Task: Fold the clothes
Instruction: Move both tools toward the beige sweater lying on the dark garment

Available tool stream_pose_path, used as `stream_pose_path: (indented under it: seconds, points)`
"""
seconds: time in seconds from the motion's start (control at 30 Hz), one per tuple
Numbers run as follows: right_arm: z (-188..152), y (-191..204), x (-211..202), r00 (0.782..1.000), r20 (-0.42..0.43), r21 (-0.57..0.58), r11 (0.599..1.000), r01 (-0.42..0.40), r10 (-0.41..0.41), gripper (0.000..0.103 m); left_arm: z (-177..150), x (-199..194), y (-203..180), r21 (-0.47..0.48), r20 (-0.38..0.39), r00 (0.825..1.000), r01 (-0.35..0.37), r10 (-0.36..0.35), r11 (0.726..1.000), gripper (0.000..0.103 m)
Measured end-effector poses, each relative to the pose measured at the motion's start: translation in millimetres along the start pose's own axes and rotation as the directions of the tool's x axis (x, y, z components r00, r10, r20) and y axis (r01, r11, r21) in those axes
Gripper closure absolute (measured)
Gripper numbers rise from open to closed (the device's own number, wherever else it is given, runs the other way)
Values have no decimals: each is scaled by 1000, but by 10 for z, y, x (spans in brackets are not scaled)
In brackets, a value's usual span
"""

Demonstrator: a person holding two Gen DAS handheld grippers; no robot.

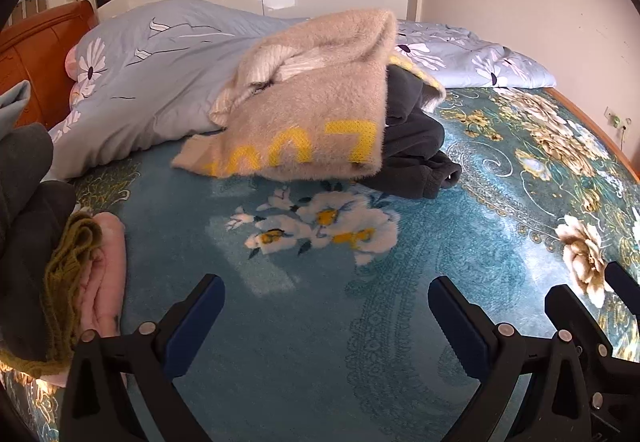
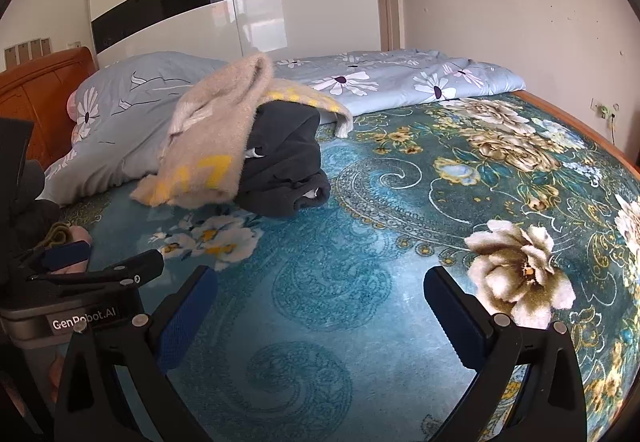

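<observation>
A crumpled beige fuzzy sweater (image 1: 312, 114) with yellow letters lies in a heap on top of a dark grey garment (image 1: 416, 150) at the far side of the bed. The right wrist view shows the same sweater (image 2: 208, 146) and dark garment (image 2: 284, 170). My left gripper (image 1: 324, 286) hovers open over the teal blanket, well short of the heap, nothing between its fingers. My right gripper (image 2: 320, 278) is open too and holds nothing. The two grippers sit side by side: the right gripper (image 1: 588, 282) shows at the right edge, the left gripper (image 2: 112, 256) at the left.
A teal floral blanket (image 1: 320, 342) covers the bed. A light blue flowered duvet (image 1: 168, 74) lies bunched behind the heap. A stack of pink, olive knit and dark grey clothes (image 1: 80, 282) sits at the left. An orange wooden headboard (image 1: 36, 54) and white wardrobe (image 2: 240, 14) stand behind.
</observation>
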State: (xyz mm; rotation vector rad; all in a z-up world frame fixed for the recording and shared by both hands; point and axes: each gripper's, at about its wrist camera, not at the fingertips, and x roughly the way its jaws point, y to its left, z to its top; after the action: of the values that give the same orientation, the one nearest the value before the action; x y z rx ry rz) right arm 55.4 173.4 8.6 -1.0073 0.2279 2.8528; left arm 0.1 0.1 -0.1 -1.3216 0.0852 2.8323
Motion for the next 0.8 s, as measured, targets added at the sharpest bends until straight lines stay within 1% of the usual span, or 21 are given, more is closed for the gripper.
stream_pose_path:
  seconds: [0.23, 0.3, 0.47, 0.7, 0.8]
  points:
    - [-4, -9, -4, 1000, -14, 3, 1000, -12, 12, 0, -85, -13, -55, -2, 6, 1000, -16, 16, 1000, 0]
    - [-5, -11, -5, 1000, -18, 5, 1000, -16, 16, 0, -49, -9, -73, -2, -17, 1000, -2, 2, 1000, 0]
    - [-7, -18, -8, 999, -28, 7, 1000, -25, 25, 0, 3, -6, -74, -1, -41, 999, 0, 0, 1000, 0]
    - [-4, -65, 15, 998, -46, 29, 999, -35, 37, 0, 6, 17, -110, 1, -50, 999, -20, 20, 1000, 0]
    - [-2, -90, 29, 998, -54, 40, 998, -40, 42, 0, 15, 23, -129, 6, -51, 999, -15, 16, 1000, 0]
